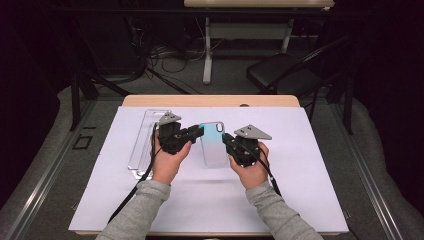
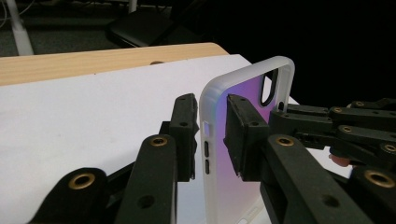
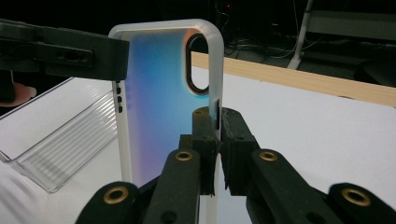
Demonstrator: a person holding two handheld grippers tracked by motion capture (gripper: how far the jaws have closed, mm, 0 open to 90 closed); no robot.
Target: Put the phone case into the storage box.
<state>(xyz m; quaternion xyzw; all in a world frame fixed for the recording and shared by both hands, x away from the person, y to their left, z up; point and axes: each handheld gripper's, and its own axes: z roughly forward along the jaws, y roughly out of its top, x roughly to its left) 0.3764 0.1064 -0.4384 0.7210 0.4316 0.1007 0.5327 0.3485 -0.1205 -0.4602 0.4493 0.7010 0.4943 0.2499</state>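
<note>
Phone case [image 1: 213, 144] is held up between both grippers, mid-table over the white sheet [image 1: 300, 165]. R gripper [image 1: 227, 141] is clamped on the case's right edge; in the right gripper view the rim [image 3: 215, 116] is pinched tight between the jaws. L gripper [image 1: 199, 131] is set astride the left edge; in the left gripper view a gap is seen between the pads [image 2: 243, 135] and the frosted rim [image 2: 208, 140], so the edge isn't yet squeezed, jaws partly closed. Clear tray [image 1: 145, 142] is lying to the left, just beside the L hand [image 1: 167, 162]. Wooden table [image 1: 210, 101] edge is seen at the far side
</note>
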